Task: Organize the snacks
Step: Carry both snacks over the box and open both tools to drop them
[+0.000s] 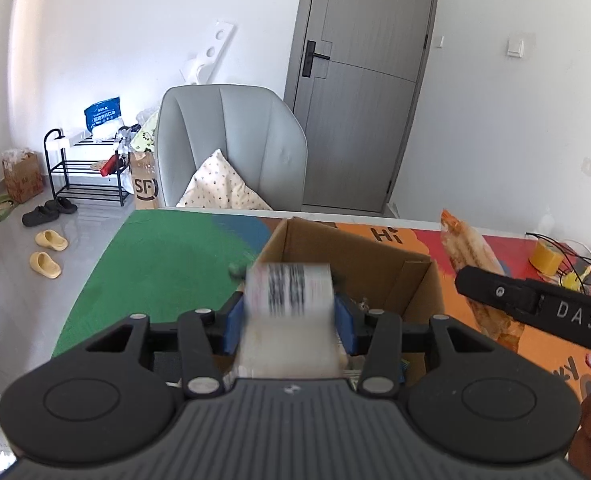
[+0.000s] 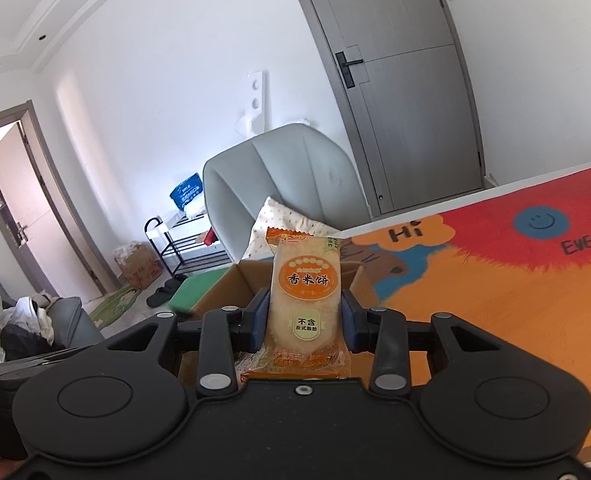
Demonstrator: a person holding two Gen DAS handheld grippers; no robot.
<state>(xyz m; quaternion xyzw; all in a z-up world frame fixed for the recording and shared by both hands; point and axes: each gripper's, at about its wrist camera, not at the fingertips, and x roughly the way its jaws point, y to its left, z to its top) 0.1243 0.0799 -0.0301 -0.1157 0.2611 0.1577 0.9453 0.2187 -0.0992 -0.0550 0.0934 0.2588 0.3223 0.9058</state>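
An orange rice cracker packet (image 2: 305,300) stands upright between the right jaws; a blurred white packet (image 1: 289,312), perhaps barcoded, sits between the left jaws.

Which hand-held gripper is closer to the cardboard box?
The left hand-held gripper: it holds its white packet right over the cardboard box. The right hand-held gripper, holding the orange rice cracker pack, is off to the box's right side.

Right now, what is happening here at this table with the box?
A person is sorting snacks with two handheld grippers. The left gripper grips a blurred white snack packet with a barcode above the open brown cardboard box. The right gripper grips an orange rice cracker packet upright, with the box beyond it. Both packets are not yet dropped in.
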